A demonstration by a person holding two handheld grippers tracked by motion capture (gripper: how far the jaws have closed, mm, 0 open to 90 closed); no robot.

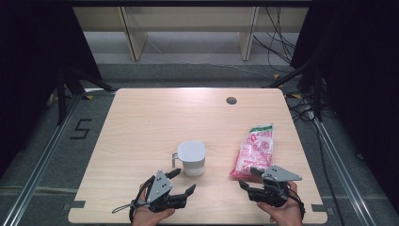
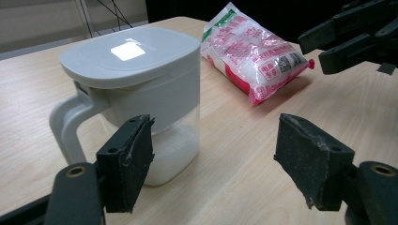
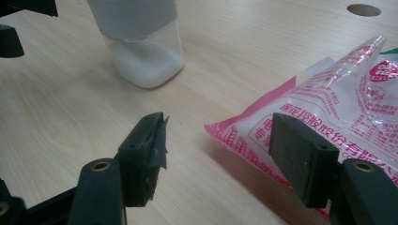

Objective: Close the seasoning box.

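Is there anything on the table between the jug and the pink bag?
No. In the high view, only bare table lies between the jug and the bag.

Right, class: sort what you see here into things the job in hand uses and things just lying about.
In use:
- lidded jug with white grains
- pink-printed bag
- left gripper, open
- right gripper, open

Just there:
- table
- cables on the floor

Bright overhead light, lid glare, dark surroundings
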